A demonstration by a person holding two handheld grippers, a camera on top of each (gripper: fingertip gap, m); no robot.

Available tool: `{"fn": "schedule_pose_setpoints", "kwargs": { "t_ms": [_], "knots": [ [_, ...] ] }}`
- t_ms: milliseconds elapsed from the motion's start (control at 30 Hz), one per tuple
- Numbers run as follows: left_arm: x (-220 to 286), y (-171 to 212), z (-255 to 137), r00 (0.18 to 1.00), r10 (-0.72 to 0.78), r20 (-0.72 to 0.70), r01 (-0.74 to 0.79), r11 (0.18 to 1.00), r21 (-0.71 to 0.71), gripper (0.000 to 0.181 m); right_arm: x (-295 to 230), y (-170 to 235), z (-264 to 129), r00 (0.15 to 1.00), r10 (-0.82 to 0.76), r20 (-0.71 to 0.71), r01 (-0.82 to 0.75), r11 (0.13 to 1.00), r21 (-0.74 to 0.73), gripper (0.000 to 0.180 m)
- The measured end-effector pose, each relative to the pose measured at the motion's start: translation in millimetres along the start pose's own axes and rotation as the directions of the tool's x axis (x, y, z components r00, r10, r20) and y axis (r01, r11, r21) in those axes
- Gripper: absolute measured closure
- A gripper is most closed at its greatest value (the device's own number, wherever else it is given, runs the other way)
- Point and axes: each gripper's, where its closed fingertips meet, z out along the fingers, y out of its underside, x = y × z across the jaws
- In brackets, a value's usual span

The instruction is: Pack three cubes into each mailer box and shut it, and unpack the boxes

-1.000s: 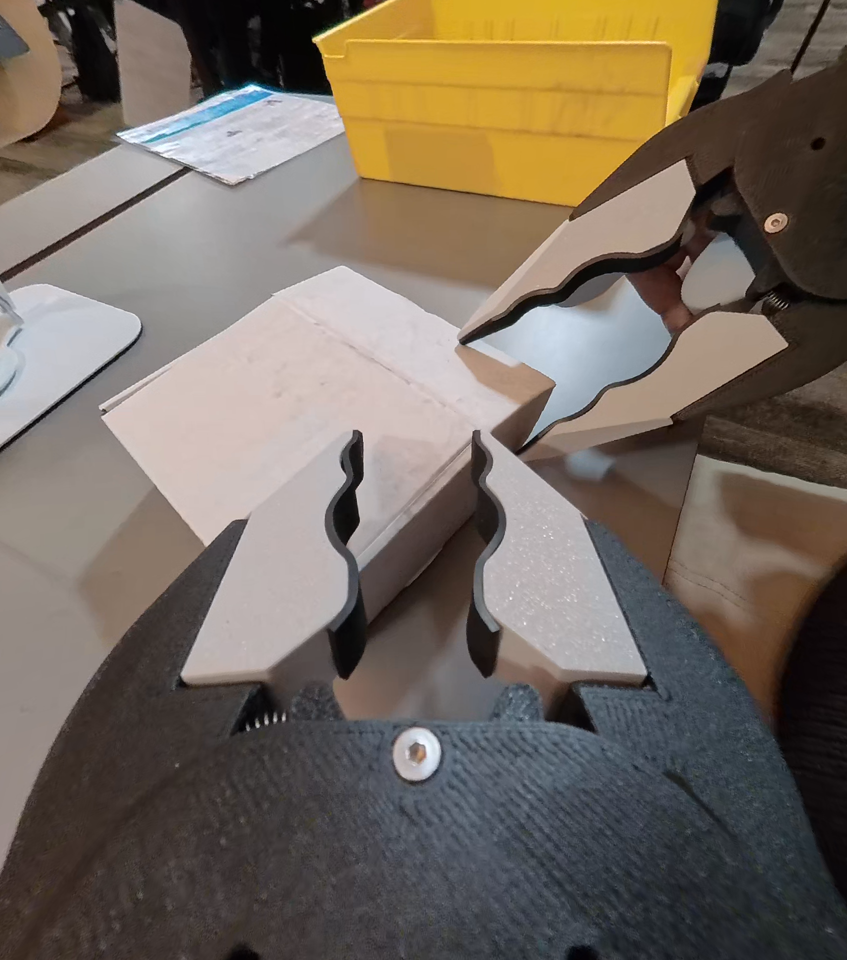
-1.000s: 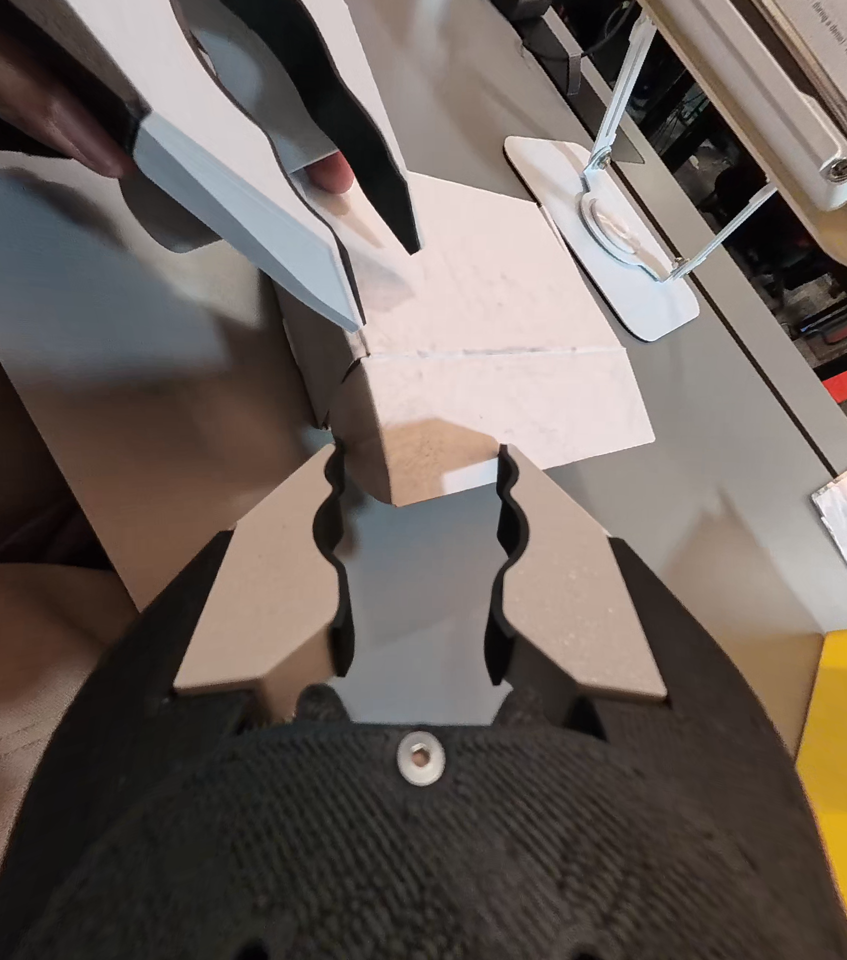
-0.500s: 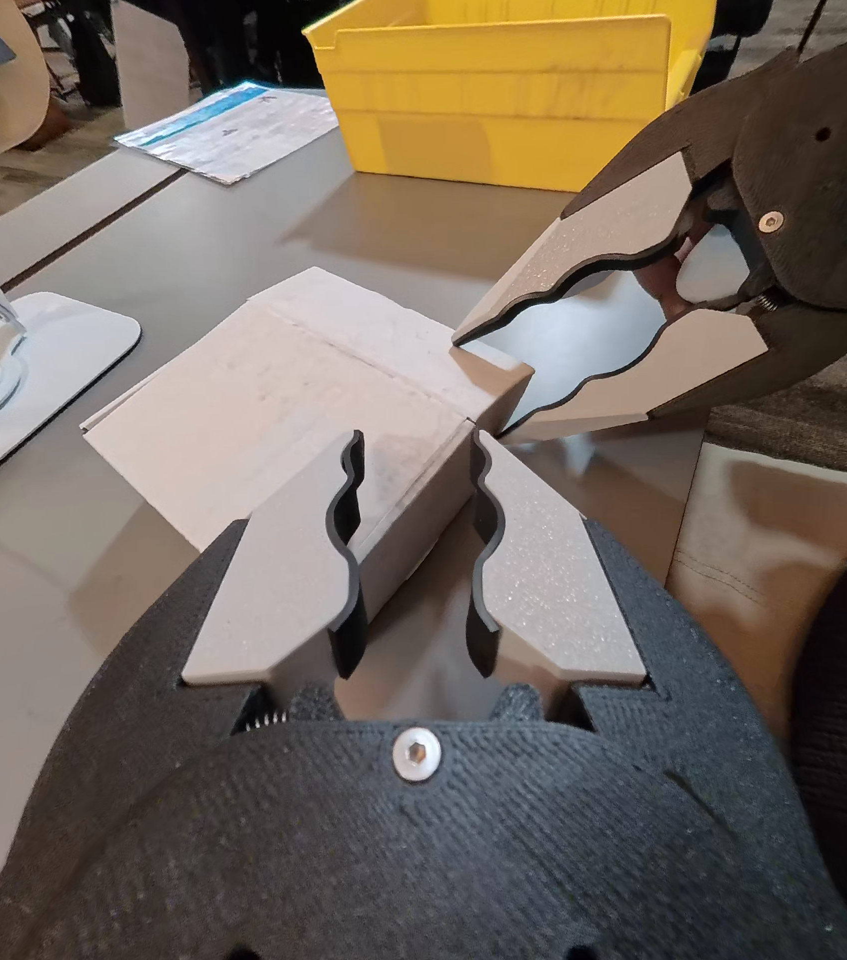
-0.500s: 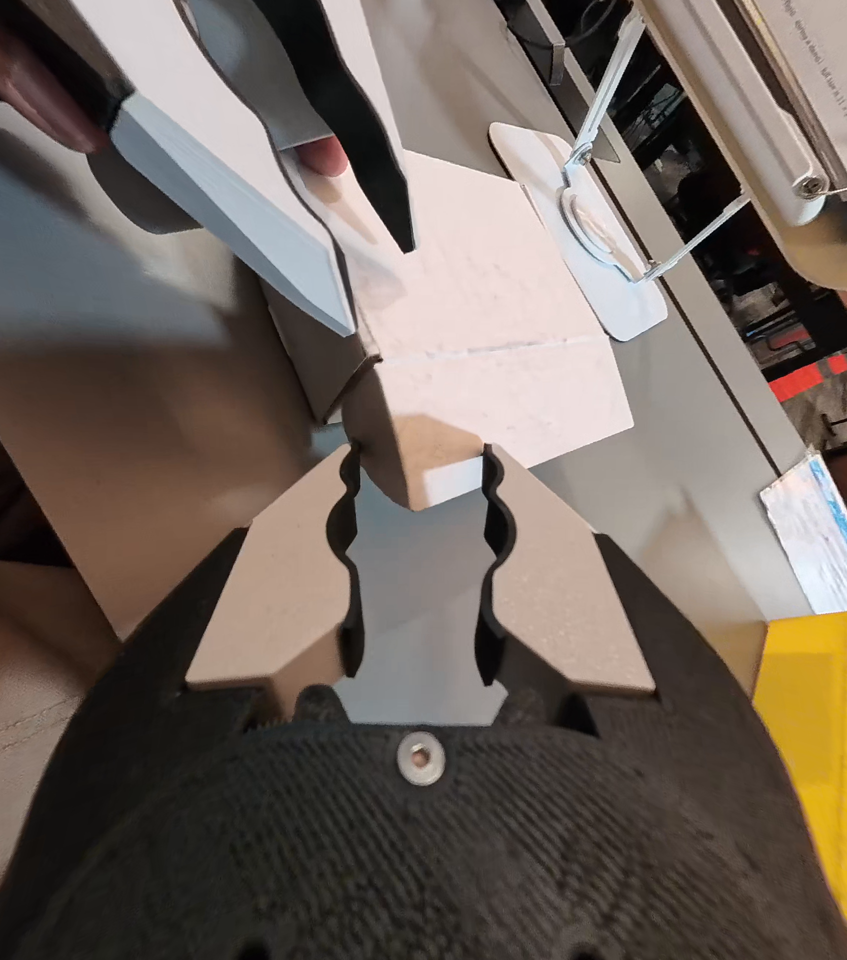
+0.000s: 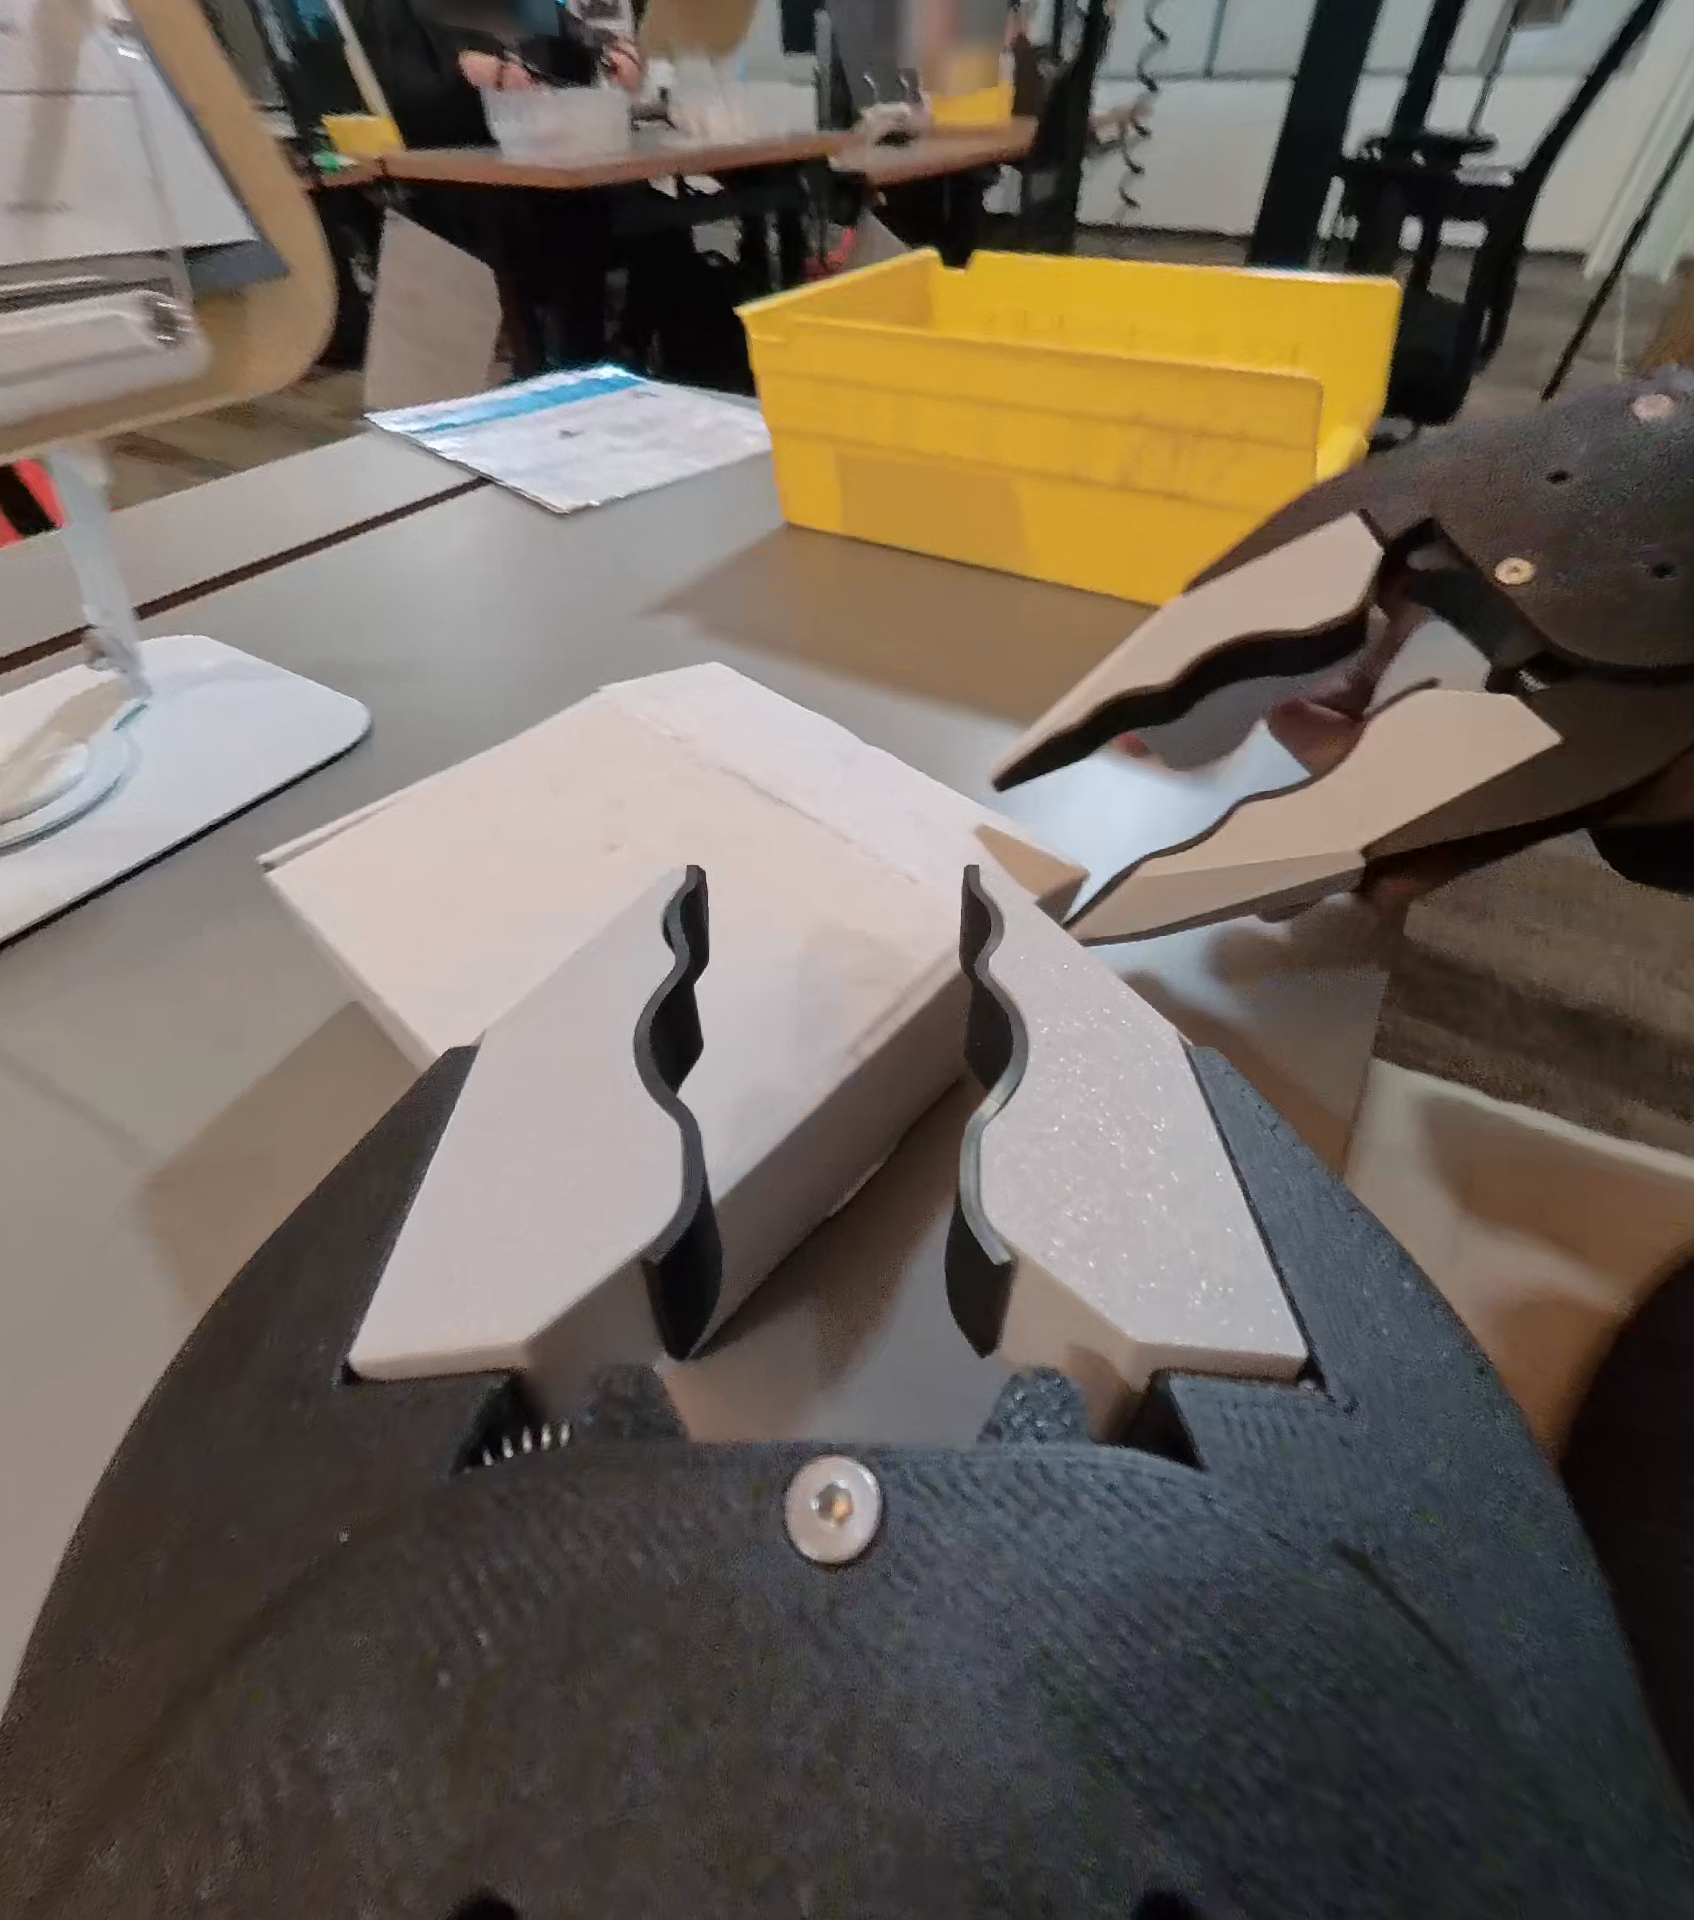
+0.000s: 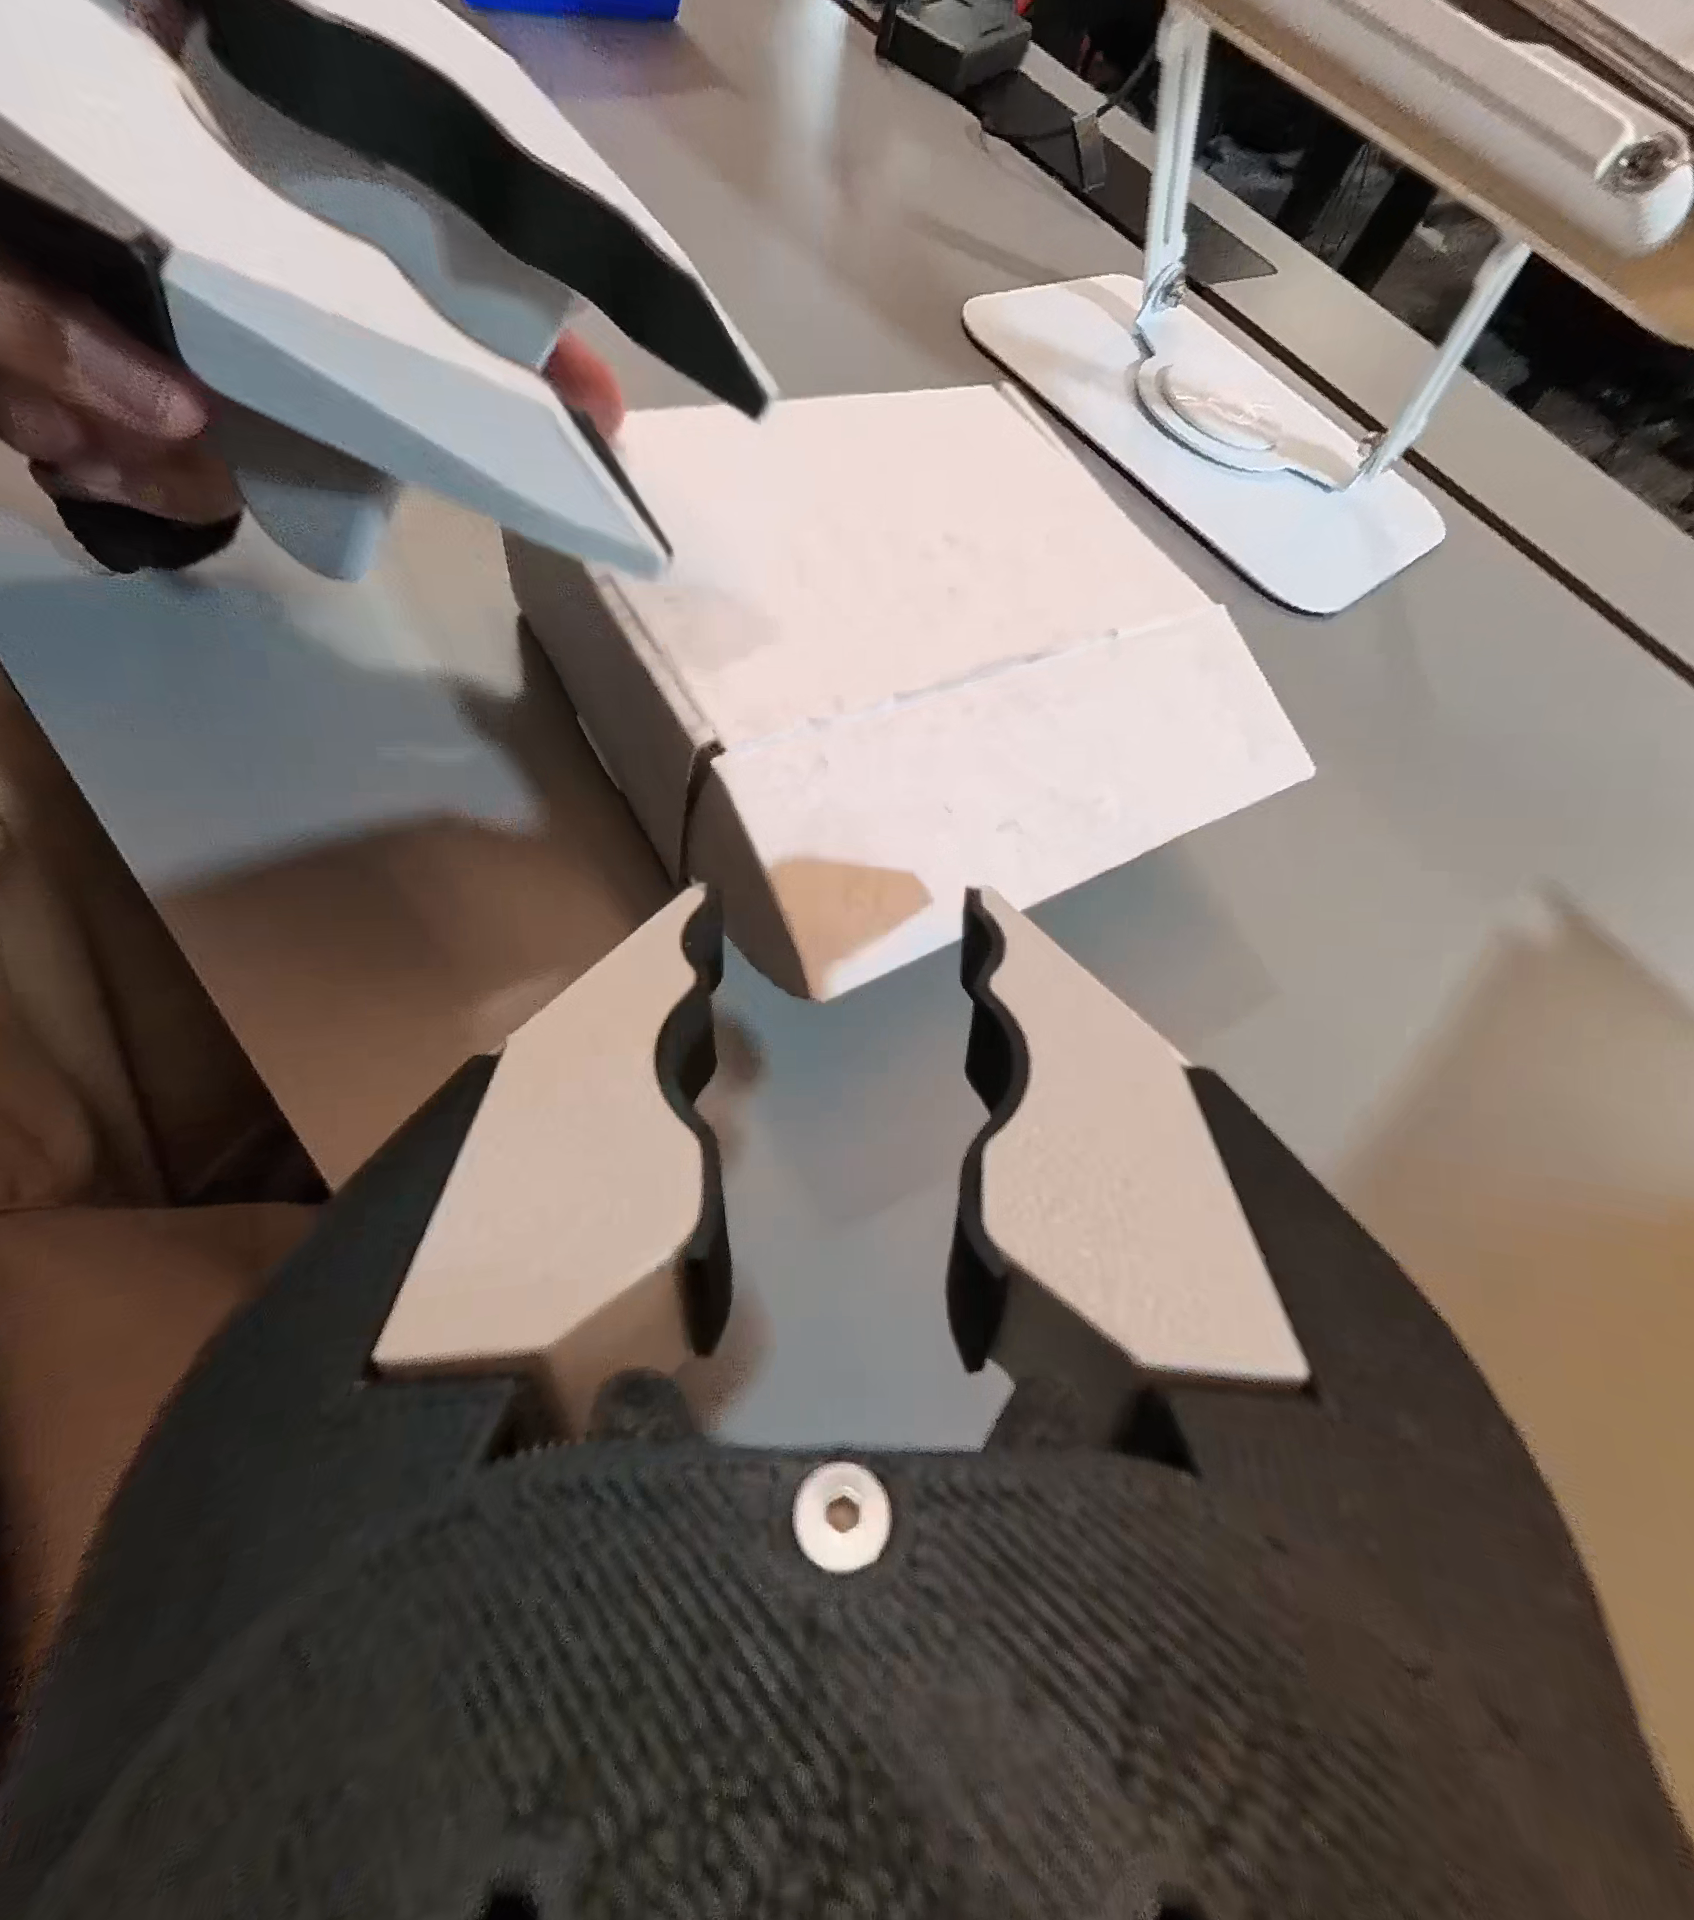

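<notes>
Fingers [image 5: 552, 1122] of left gripper [image 5: 830, 894] are spread apart w/ nothing clamped; the near end of the white mailer box [image 5: 614, 862] sits in the gap between them, contact not clear. Right gripper [image 6: 838, 914] also released, fingers [image 6: 573, 1132] apart, tips just at the box's tuck flap [image 6: 848, 925], which sticks out from the box's end toward the table's near edge. Can't tell if the tips touch the flap.

Box lies flat on the grey table [image 5: 469, 623], lid down, close to the near edge. Yellow bin [image 5: 1061, 416] stands farther back on the table, well apart from the box. White stand base [image 5: 147, 748] sits toward the left side, near the box but not touching. Printed sheet [image 5: 573, 431] lies beside the bin, at the far edge.
</notes>
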Motion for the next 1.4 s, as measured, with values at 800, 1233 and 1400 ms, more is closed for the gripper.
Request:
{"fn": "schedule_pose_setpoints", "kwargs": {
  "t_ms": [800, 1233, 1400],
  "knots": [
    [-66, 20, -22, 0.96, -0.164, 0.227, 0.182, 0.981, -0.062, 0.125, -21, -11, -1, 0.779, 0.535, 0.328, -0.557, 0.83, -0.032, 0.127],
    [-79, 24, -37, 0.95, -0.129, 0.285, 0.157, 0.985, -0.078, 0.125, -6, -52, -25, 0.903, 0.327, 0.279, -0.397, 0.883, 0.25, 0.141],
    [-67, 31, -31, 0.953, -0.156, 0.261, 0.189, 0.976, -0.109, 0.121, 79, -31, -21, 0.788, 0.566, 0.241, -0.615, 0.723, 0.315, 0.116]
  ]
}}
